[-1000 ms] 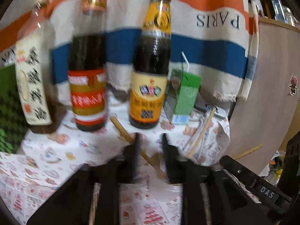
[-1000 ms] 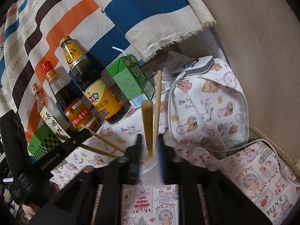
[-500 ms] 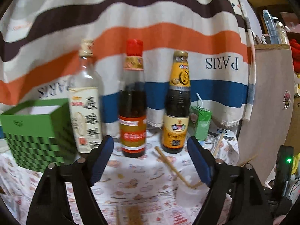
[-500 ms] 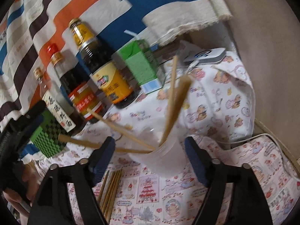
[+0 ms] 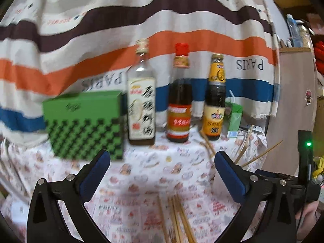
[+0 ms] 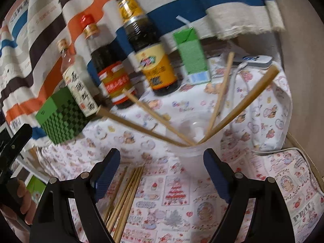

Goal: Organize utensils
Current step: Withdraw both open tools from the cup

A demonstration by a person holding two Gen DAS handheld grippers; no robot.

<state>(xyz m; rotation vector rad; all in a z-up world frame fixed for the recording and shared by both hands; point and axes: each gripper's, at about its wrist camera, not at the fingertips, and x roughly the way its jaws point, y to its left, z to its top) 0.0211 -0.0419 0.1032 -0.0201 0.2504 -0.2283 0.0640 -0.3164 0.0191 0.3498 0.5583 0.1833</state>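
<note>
A clear plastic cup (image 6: 194,139) stands on the printed tablecloth and holds several wooden chopsticks (image 6: 239,109) that fan out left and right. More chopsticks (image 6: 125,198) lie loose on the cloth in front of it. My right gripper (image 6: 161,168) is open and empty, just short of the cup, above the loose sticks. My left gripper (image 5: 162,172) is open and empty, held back above the cloth; loose chopsticks (image 5: 176,218) lie between and below its fingers. The cup's sticks (image 5: 245,145) show at its right.
Three sauce bottles (image 5: 179,99) stand in a row at the back with a green checkered box (image 5: 85,125) to their left and a green drink carton (image 6: 192,54) to their right. A striped cloth hangs behind. A white device with cable (image 6: 257,60) lies at right.
Both grippers went from shut to wide open and drew back from the cup. The chopsticks they carried now stand in the cup, fanned out.
</note>
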